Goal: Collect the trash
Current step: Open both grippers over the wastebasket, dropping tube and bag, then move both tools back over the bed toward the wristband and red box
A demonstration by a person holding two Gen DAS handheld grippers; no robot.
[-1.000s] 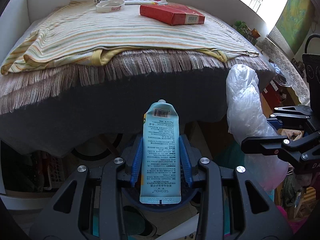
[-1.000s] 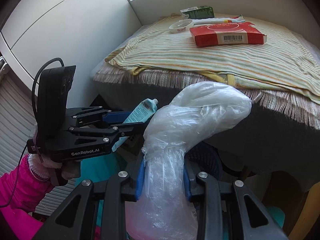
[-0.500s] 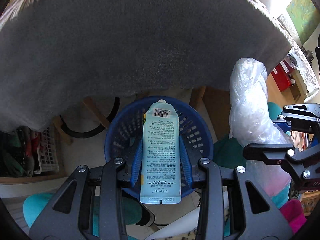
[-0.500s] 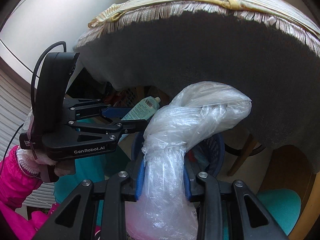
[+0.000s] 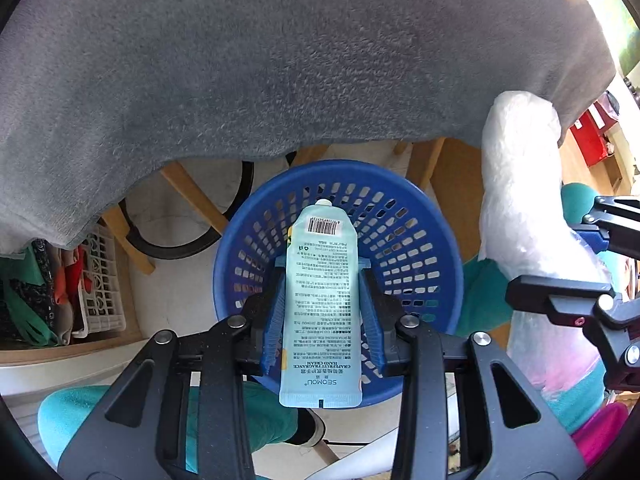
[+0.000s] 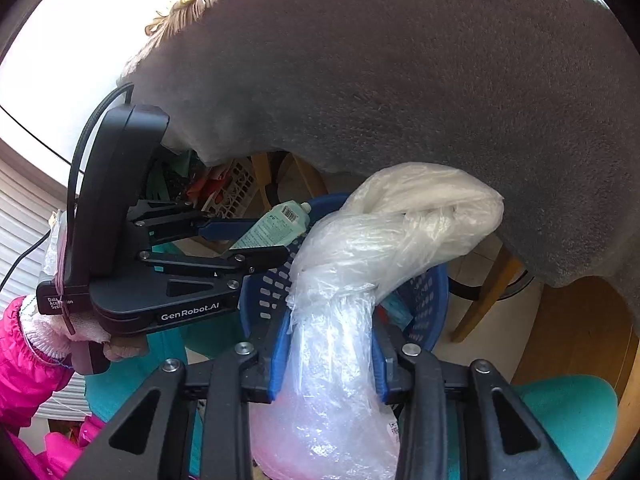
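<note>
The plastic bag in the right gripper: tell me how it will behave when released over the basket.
The plastic bag looks floppy: its top droops sideways above the right gripper fingers. It is probably light, thin crinkled film, so it may drift or catch on the blue basket rim. Likely not fragile.

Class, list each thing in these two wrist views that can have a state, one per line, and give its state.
left gripper: shut on the tube
tube: held over the basket, cap end forward
right gripper: shut on the plastic bag
plastic bag: crumpled, twisted, held above the basket
blue basket: upright on the floor, open-topped
</note>
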